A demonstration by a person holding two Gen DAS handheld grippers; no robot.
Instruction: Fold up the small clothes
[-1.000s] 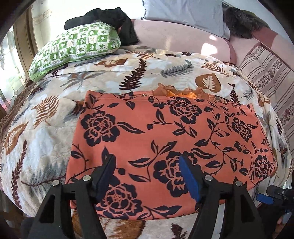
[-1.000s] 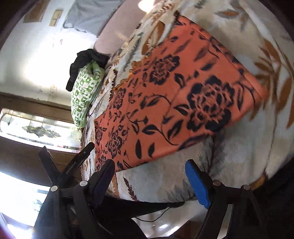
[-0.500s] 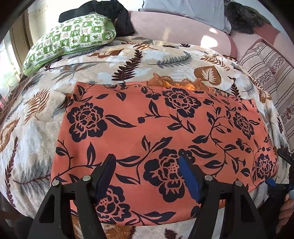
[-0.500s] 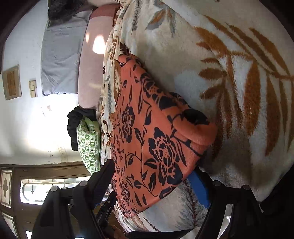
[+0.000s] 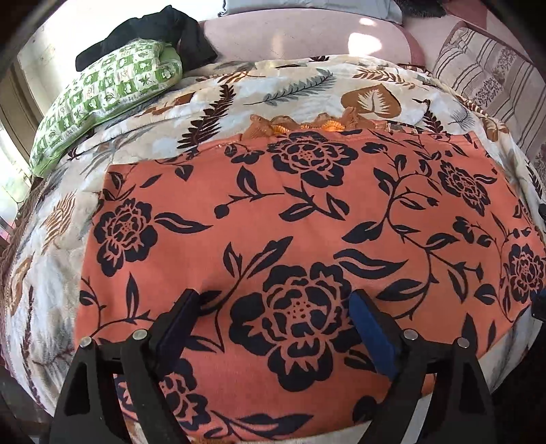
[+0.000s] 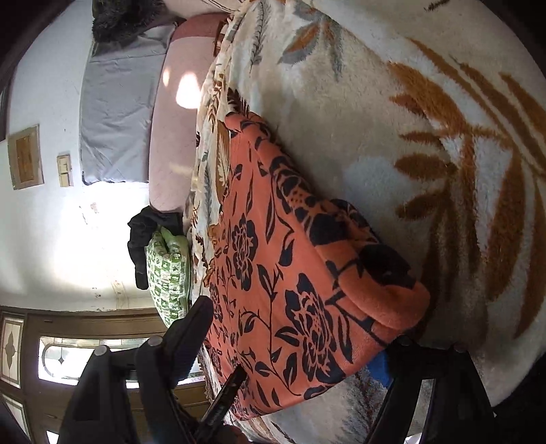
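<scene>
Sunlit bedroom w/ a bed [image 5: 300,85] under a cream leaf-print blanket [image 6: 392,143], and that's our work surface. We've got the orange floral garment [image 5: 307,218] spread flat across the blanket, black roses all over, a bit of orange lace trim [image 5: 307,124] peeking out at its far edge. Green checked pillow [image 5: 102,99] sits far left by the headboard, a black cloth [image 5: 160,27] draped on top of it; striped cushion [image 5: 488,75] off to the far right.

We see the left gripper [image 5: 274,312] hanging over the garment's near part, jaws opening wide, pads apart above a big rose, nothing pinched between them.

Over on the right wrist view, the right gripper [image 6: 293,338] is at the garment's corner [image 6: 385,300]. Jaws stand wide, and the rounded, folded corner of the fabric sits between them. The blue pad [image 6: 378,369] is tucked under the cloth edge, the other finger clear of it, so we read no squeeze on the fabric. Wooden door w/ leaded glass [image 6: 51,355] shows behind.
</scene>
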